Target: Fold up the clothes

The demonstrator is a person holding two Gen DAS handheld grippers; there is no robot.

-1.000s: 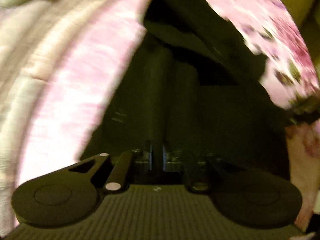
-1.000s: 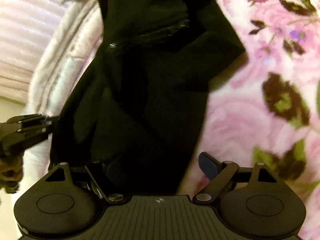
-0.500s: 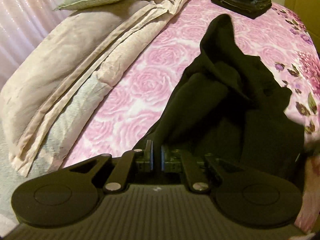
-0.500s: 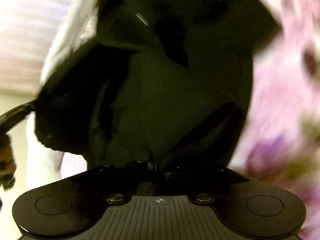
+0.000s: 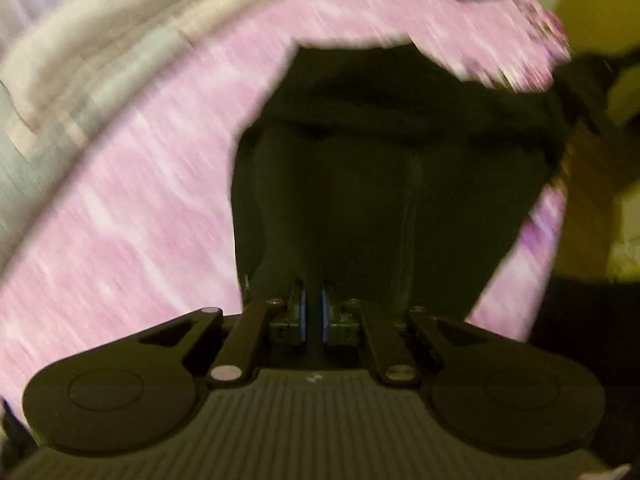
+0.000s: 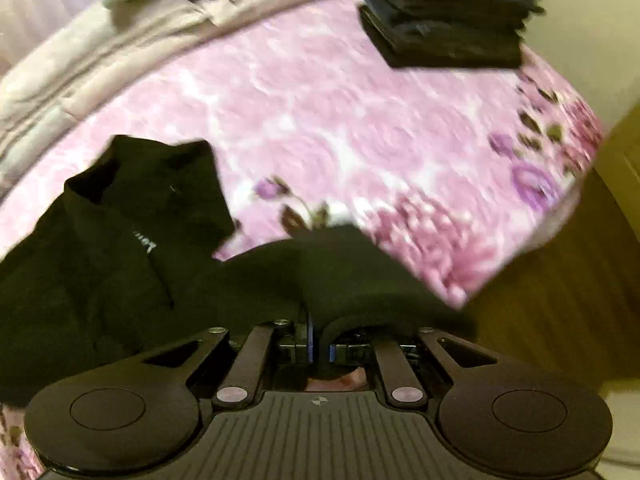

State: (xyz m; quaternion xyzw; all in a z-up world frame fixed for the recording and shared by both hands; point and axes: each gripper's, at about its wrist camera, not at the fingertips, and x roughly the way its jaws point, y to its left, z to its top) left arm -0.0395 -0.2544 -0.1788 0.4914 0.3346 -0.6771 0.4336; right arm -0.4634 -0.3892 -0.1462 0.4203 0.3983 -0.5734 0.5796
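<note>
A bed [image 6: 340, 112] with a pink rose-print cover fills the room; a wooden floor [image 6: 560, 300] (warm yellowish light) lies at four o'clock.

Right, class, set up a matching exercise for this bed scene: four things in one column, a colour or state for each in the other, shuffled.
Things:
1 bedspread
2 garment
3 stack
4 quilt

Descriptions:
A folded dark pile
B beige, bunched along the bed's edge
C pink with roses
D black, gripped and unfolded

Pairs: 1-C, 2-D, 3-A, 4-B
</note>
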